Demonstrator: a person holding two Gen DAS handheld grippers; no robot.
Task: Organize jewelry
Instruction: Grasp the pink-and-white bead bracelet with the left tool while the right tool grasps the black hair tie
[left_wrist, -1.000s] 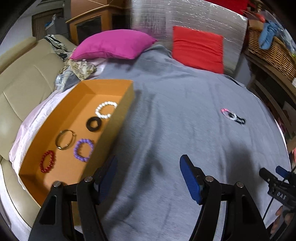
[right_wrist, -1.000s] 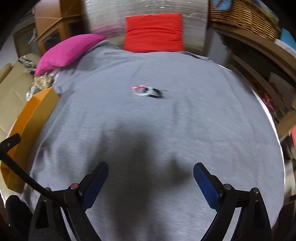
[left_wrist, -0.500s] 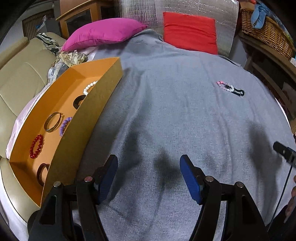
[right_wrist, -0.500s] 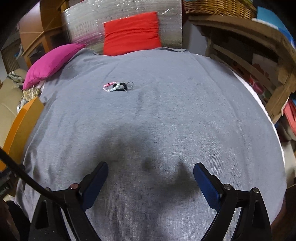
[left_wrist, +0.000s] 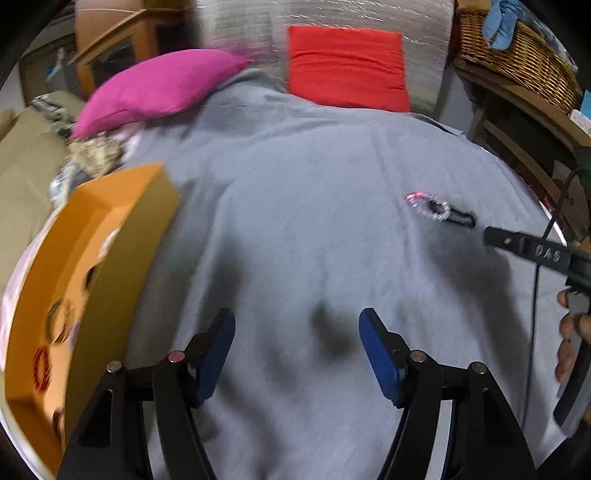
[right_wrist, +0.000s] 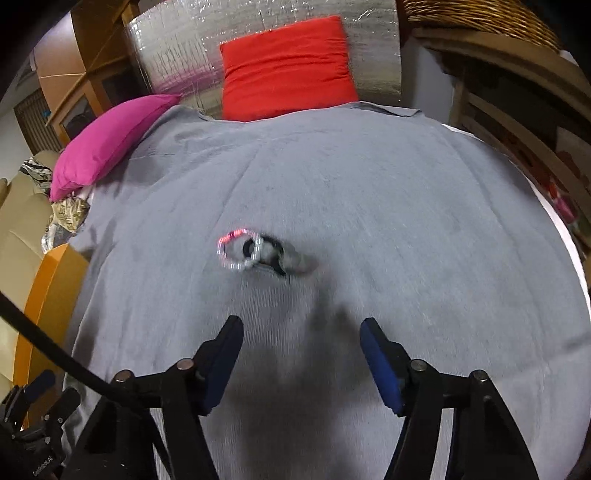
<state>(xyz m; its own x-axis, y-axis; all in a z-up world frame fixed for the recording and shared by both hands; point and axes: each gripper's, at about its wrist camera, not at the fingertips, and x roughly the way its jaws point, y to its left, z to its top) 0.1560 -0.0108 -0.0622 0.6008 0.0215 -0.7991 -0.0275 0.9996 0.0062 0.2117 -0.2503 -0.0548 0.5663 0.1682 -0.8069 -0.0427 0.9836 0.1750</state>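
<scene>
Your right gripper (right_wrist: 301, 354) is narrowing its jaws with nothing between them; the beaded bracelets (right_wrist: 251, 253) lie at twelve o'clock on the grey blanket (right_wrist: 406, 221); light, floppy, slippery; pinch one strand; your left gripper (left_wrist: 297, 350) hangs open, empty.

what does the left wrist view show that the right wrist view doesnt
Only the left wrist view: the inside of the orange box with bracelets in it, blurred; the person's hand on the right claw's handle; a blue cloth in the basket.

Only the right wrist view: the right claw, its jaws closing on nothing, and the loose bracelets just ahead of it.

Both: grey cloth, the loose bracelets, red cushion, pink cushion, and the box, seen only from outside in the right view.
</scene>
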